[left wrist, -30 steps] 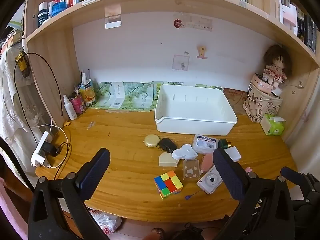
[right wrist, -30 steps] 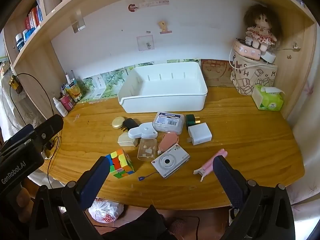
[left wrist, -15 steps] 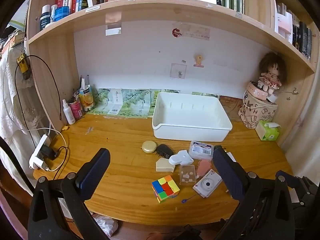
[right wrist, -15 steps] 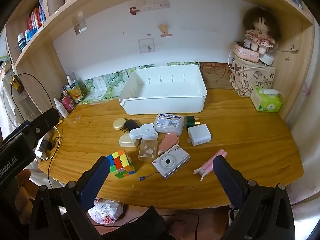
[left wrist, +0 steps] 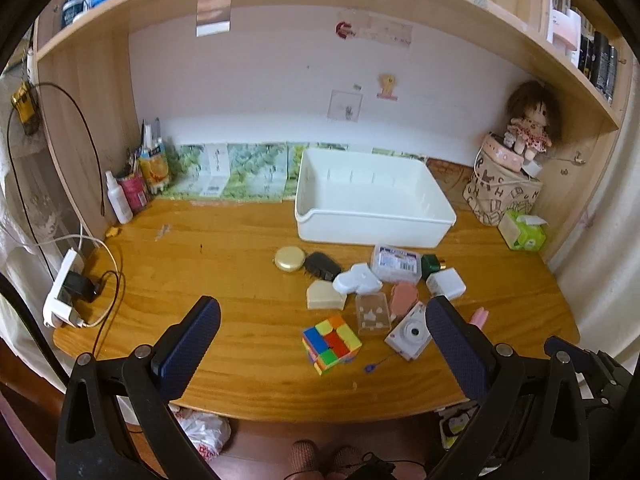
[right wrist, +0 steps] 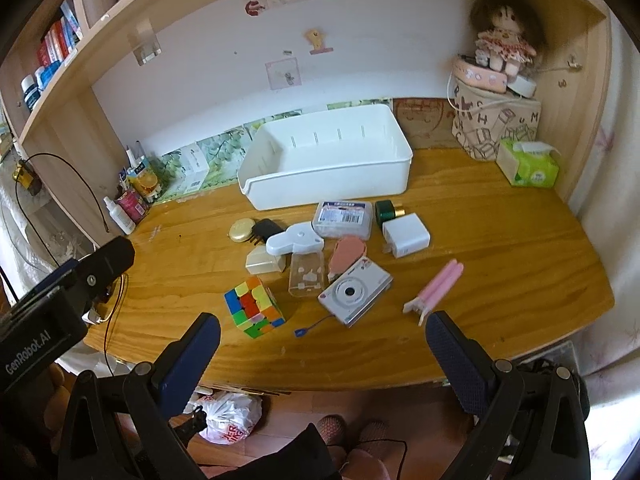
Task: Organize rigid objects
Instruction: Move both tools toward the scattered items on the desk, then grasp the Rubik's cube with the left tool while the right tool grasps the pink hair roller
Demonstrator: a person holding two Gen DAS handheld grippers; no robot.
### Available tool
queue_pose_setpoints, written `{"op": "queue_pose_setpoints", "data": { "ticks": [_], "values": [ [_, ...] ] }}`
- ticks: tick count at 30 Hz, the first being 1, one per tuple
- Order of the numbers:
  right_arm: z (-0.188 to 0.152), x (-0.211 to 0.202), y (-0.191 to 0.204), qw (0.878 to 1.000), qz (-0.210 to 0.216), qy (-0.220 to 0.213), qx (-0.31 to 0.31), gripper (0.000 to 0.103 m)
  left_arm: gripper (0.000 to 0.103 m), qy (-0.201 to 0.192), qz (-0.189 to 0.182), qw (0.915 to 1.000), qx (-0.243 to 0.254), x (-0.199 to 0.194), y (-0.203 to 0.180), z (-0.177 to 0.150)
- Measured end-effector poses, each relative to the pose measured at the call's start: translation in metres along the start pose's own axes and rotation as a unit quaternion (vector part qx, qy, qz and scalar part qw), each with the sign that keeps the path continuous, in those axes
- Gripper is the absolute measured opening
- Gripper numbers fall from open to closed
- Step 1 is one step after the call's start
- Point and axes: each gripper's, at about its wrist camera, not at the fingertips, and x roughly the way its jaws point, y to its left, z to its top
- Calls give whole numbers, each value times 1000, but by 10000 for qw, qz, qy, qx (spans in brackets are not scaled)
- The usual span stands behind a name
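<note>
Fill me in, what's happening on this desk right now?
A person holds both grippers back at the desk's near edge, the left gripper and the right gripper open and empty. Nothing is sorted yet: the white bin has nothing in it. The clutter lies loose in front of it, including a cube, a camera, a white charger, a labelled box and a pink clip.

A doll sits on a patterned box in the back right corner. A green tissue pack lies just beside the box. A white power strip hangs at the desk's left edge. A plastic bag lies on the floor.
</note>
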Motion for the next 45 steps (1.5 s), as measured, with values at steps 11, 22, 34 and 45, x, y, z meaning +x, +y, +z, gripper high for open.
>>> {"op": "queue_pose_setpoints", "data": {
  "ticks": [11, 22, 34, 45],
  "values": [
    [-19, 23, 5, 9975, -265, 391, 523, 103, 101, 611, -424, 9972, -70, 33, 23, -9],
    [-18, 47, -14, 9886, -336, 839, 1205, 103, 101, 1162, -553, 9915, -183, 66, 31, -3],
    [15, 101, -69, 9692, -246, 1459, 1969, 103, 101, 1983, -96, 9772, -760, 129, 33, 7],
    [36, 170, -120, 9334, -614, 2448, 2550, 103, 100, 2985, 295, 9426, -1466, 192, 33, 3]
  ]
}}
